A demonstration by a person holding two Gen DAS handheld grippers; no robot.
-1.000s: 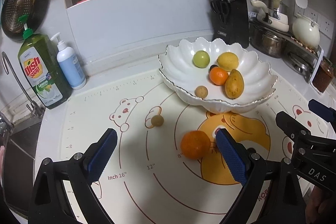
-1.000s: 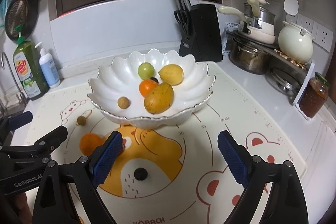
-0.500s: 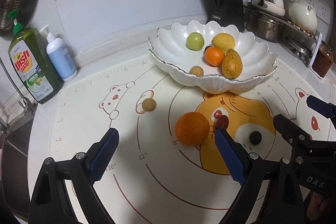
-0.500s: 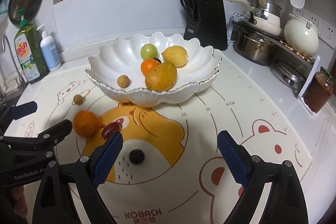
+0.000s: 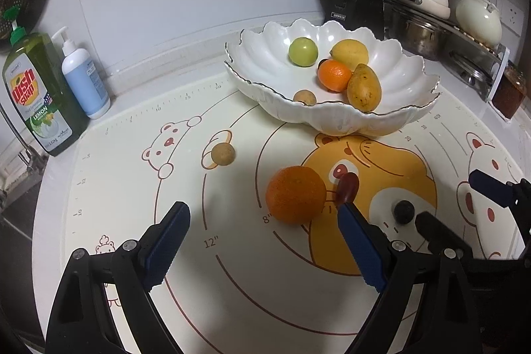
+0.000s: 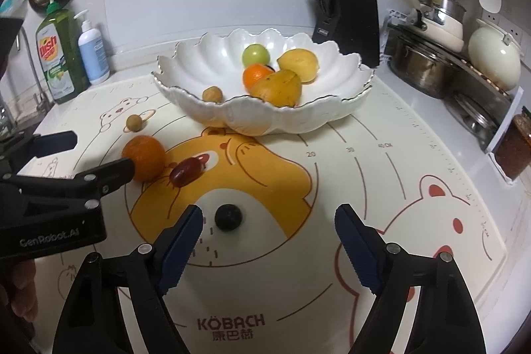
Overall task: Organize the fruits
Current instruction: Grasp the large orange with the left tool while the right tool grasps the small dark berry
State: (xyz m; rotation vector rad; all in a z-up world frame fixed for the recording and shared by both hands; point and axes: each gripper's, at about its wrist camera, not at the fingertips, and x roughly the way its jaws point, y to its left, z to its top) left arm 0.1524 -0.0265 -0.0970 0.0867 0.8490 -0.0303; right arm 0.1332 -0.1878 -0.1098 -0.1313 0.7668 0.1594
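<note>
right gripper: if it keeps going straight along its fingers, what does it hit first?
Most likely the mat, just right of the dark berry, which sits near the left finger rather than centred. The right gripper has been closing, nothing between its fingers. Depth is uncertain.

Left claw (image 5: 262, 228) agape near an orange (image 5: 295, 194) on the mat (image 5: 132, 188), fruit bowl (image 5: 332, 118) beyond.

both wrist cams look down close at mat (image 5: 232, 287), sharing bowl (image 6: 212, 62).
</note>
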